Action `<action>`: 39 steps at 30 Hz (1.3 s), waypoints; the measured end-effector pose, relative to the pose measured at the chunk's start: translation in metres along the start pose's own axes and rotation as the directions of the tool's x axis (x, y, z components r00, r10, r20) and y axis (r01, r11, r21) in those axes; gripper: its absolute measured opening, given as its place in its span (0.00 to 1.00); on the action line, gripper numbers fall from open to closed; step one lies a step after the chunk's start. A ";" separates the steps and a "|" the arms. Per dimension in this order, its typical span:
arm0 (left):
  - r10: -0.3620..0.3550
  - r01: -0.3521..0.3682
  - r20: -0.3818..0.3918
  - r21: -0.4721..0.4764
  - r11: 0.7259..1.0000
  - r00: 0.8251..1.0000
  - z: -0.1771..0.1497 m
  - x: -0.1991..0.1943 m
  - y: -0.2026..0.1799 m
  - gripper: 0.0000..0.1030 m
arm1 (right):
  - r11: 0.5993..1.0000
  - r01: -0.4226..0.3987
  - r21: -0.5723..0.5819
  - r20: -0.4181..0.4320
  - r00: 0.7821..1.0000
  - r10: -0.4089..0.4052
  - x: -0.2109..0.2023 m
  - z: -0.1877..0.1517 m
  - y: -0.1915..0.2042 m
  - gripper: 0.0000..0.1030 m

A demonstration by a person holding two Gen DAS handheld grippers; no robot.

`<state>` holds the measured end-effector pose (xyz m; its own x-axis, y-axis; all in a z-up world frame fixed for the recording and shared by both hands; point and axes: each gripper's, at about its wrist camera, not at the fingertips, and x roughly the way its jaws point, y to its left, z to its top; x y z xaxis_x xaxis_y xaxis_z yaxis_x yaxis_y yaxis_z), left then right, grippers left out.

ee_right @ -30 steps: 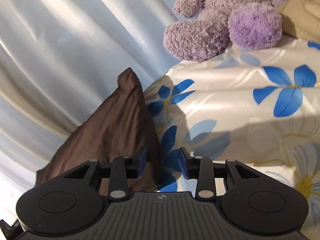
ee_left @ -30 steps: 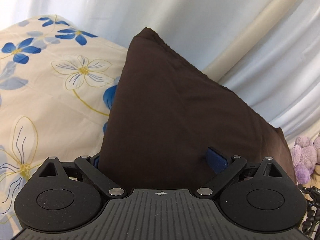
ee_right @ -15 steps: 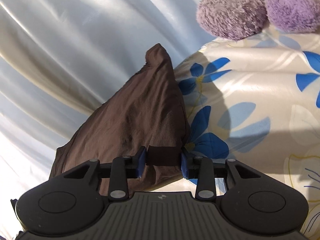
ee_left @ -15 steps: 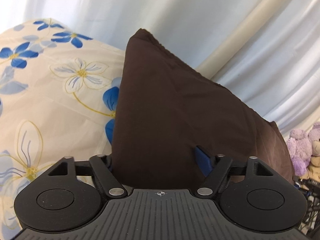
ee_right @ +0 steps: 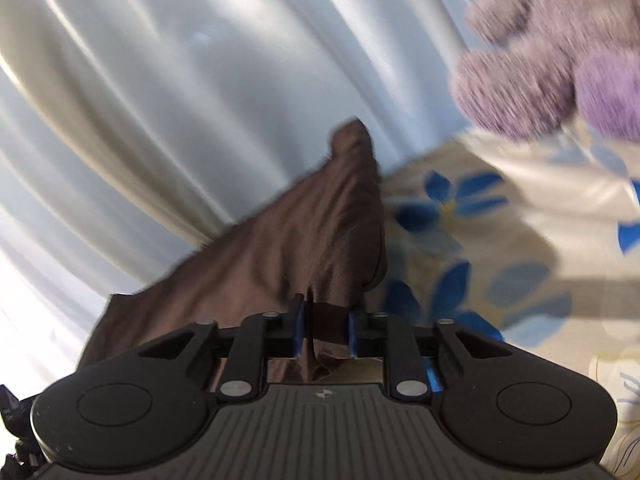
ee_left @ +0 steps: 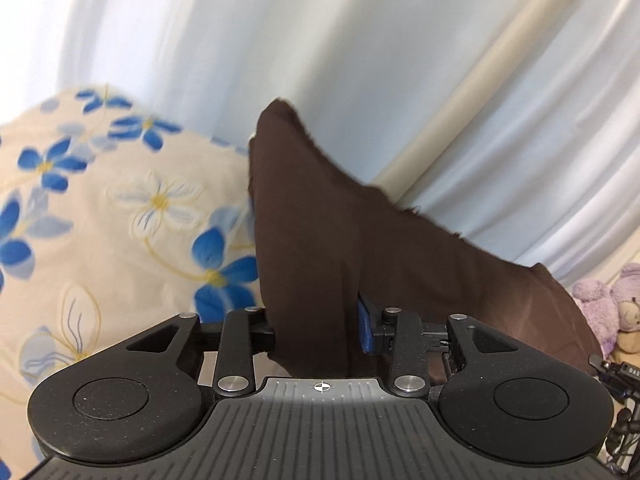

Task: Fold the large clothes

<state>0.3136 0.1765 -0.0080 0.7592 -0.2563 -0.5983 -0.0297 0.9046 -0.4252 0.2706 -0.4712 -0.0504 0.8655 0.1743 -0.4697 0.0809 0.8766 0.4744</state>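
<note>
1. Since half a second ago, both grippers are narrowed on the dark brown, matte cloth garment (ee_left: 360, 248), now bunched between each pair of jaws.
2. Fabric is clamped by the left gripper (ee_left: 318, 332) and the right gripper (ee_right: 322, 332).
3. It is held raised, peaked and creased, above the cream blue-flowered bedsheet (ee_left: 120, 208), before pale curtains (ee_left: 360, 40).

Each tool, left (ee_left: 316, 330) and right (ee_right: 322, 332), is matte black plastic: ribbed centre plate, two round side discs, silver screws, blue finger pads (ee_left: 364, 330).
</note>
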 end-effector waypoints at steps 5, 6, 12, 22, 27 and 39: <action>-0.074 0.075 0.028 -0.001 0.997 0.997 -0.002 -0.063 -0.018 0.32 | 0.993 -0.075 -0.091 0.025 0.997 0.077 -0.052 0.010 0.033 0.14; -0.091 0.091 0.027 -0.010 0.996 0.995 -0.007 -0.077 -0.017 0.32 | 0.991 -0.085 -0.104 0.024 0.996 0.088 -0.066 0.007 0.036 0.14; -0.030 0.028 -0.049 -0.045 0.999 0.998 -0.074 -0.117 0.009 0.47 | 0.995 -0.073 -0.074 -0.040 0.997 0.071 -0.146 -0.041 0.007 0.16; 0.320 -0.315 0.040 -0.089 0.945 0.947 -0.079 -0.124 0.006 0.71 | 0.945 0.316 -0.088 0.181 0.938 -0.297 -0.169 -0.078 -0.002 0.50; 0.165 -0.169 0.053 0.090 0.981 0.985 -0.076 -0.052 -0.080 0.76 | 0.965 0.177 -0.192 0.142 0.978 -0.151 -0.099 -0.075 0.065 0.35; 0.154 -0.147 -0.004 0.289 0.946 0.988 -0.099 0.118 -0.167 0.89 | 0.875 0.174 -0.452 -0.042 0.976 -0.216 0.103 -0.115 0.176 0.00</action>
<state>0.3433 -0.0383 -0.0751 0.7429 -0.1149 -0.6595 0.0486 0.9918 -0.1181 0.3174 -0.2479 -0.1010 0.8061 -0.0004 -0.5918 -0.0021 1.0000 -0.0036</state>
